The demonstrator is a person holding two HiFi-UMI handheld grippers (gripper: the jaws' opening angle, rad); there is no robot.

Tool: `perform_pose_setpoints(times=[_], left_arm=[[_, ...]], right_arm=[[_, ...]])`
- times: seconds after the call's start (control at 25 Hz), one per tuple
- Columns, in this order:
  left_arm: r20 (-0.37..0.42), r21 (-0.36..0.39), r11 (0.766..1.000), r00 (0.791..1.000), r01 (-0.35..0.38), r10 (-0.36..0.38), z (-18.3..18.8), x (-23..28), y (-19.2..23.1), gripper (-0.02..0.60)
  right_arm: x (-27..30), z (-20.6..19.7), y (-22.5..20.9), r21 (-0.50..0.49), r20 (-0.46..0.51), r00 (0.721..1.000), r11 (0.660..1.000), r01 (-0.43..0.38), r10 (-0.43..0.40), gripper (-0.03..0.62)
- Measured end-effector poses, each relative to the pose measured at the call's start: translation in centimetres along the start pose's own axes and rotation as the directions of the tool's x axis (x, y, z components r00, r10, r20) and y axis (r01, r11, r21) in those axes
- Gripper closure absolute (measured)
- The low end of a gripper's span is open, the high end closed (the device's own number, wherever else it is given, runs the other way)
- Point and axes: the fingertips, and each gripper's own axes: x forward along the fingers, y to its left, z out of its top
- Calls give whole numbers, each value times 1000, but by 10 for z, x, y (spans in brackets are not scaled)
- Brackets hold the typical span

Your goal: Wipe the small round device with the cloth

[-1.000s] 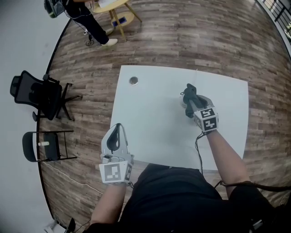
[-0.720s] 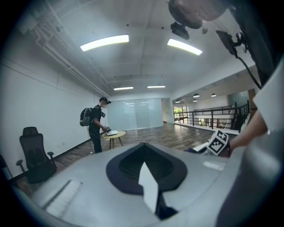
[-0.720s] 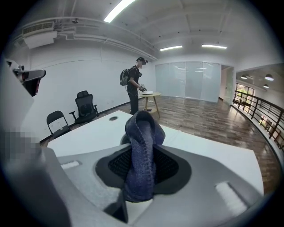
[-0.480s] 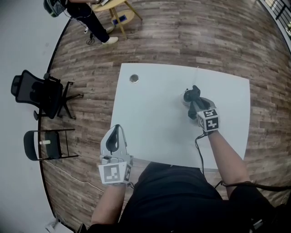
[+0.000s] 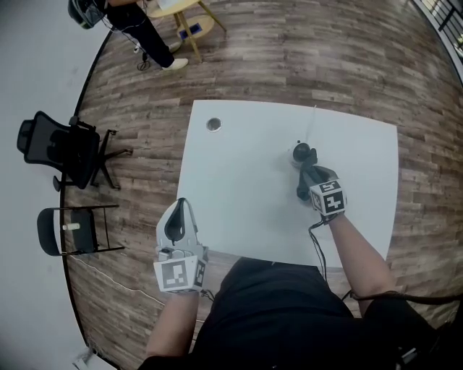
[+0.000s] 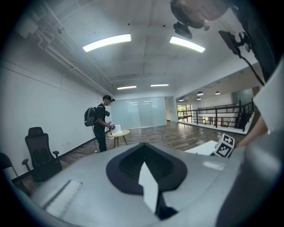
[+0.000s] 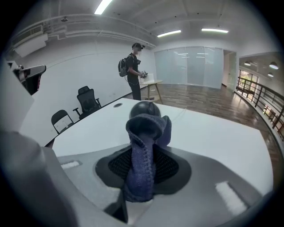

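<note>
The small round device (image 5: 302,152), dark and dome-shaped, stands on the white table (image 5: 239,181) right of centre. My right gripper (image 5: 309,178) hangs just on the near side of it, shut on a dark blue-grey cloth (image 5: 316,174). In the right gripper view the cloth (image 7: 143,146) stands bunched up between the jaws, and the device (image 7: 144,108) shows just past its top. I cannot tell whether cloth and device touch. My left gripper (image 5: 181,205) hovers by the table's near left edge, its jaws together with nothing in them.
A thin cable (image 5: 312,121) runs from the device to the far table edge. A metal grommet (image 5: 213,124) sits near the far left corner. A black office chair (image 5: 58,148) and a folding chair (image 5: 69,231) stand left. A person (image 5: 137,29) stands by a small wooden table (image 5: 184,11).
My right gripper has drawn back towards me and lower with the cloth, which lay over the device before; the device's top now shows. The left gripper has hardly moved.
</note>
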Motion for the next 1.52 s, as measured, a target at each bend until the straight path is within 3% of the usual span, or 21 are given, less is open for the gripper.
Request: perform_pose_setpoints(times=[0.2,0.32,0.64,0.88,1.08,1.28,1.52], left_arm=[[28,-18,1000,999,21,-20,2,4,-5,577],[32,-23,999,999,22,-22,2,5,-6,577],[20,-17,1000,1000,-10,10,-3,-8,8,577],[17,-59,998,999,-30,31,-12,-10,9,577],[22,-63,998,1000,-20,21,-11,-9,8,577],[21,-62,998,1000,-21,22,-10,-5,11,577],[22,-69,998,1000,-15,17,-9,-4,10,577]], right_arm=[[-45,55,-21,-42,171,979,992,121,-112,484],[-50,84,-27,-99,218,967,983,153,-129,484],[-14,88,-18,-188,144,983,972,143,-117,484],[-11,87,5,-270,126,990,958,102,-70,484],[-9,86,14,-281,129,990,955,98,-64,484],[-7,90,23,-364,130,990,927,95,-51,484],[2,75,44,-320,93,996,947,31,-1,484]])
